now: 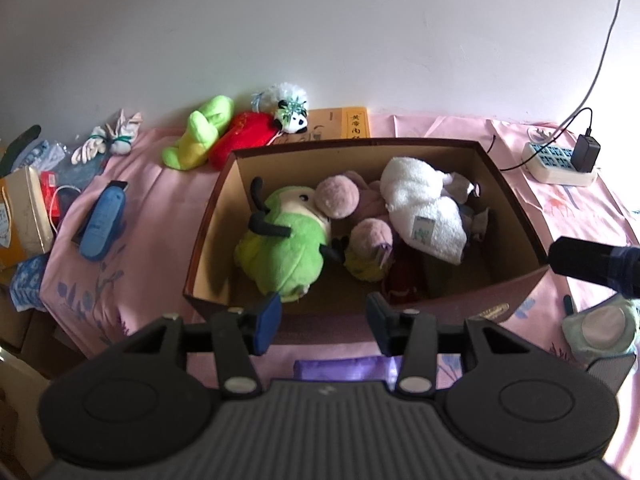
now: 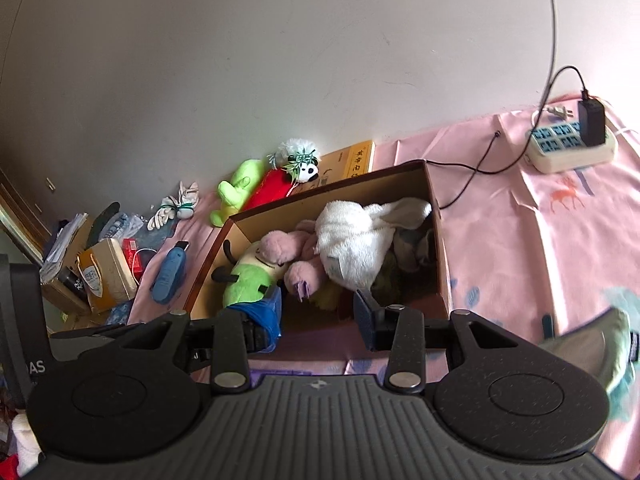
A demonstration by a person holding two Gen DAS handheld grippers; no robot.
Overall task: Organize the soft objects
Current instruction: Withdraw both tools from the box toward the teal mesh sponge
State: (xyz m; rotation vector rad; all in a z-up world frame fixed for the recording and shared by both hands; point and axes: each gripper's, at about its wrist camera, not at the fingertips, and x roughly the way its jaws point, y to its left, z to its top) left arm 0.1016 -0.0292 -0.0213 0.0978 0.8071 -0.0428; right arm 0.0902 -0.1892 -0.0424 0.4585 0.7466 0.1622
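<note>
A brown cardboard box (image 1: 208,216) stands open on the pink cloth. Inside lie a green plush (image 1: 284,256), a pink plush (image 1: 340,200) and a white plush (image 1: 424,208). My left gripper (image 1: 324,322) hovers over the box's near wall, open, with nothing between its fingers. In the right wrist view the same box (image 2: 438,240) shows the white plush (image 2: 360,240) on top of the pink plush (image 2: 288,248). My right gripper (image 2: 318,318) is open and bare at the box's near edge. A pale teal soft item (image 2: 600,348) lies right of it.
Behind the box by the wall lie a lime plush (image 1: 200,132), a red plush (image 1: 240,138), a small panda toy (image 1: 294,120) and a yellow book (image 1: 344,124). A power strip (image 1: 560,164) with a charger sits at the back right. Clutter and a blue object (image 1: 102,220) crowd the left.
</note>
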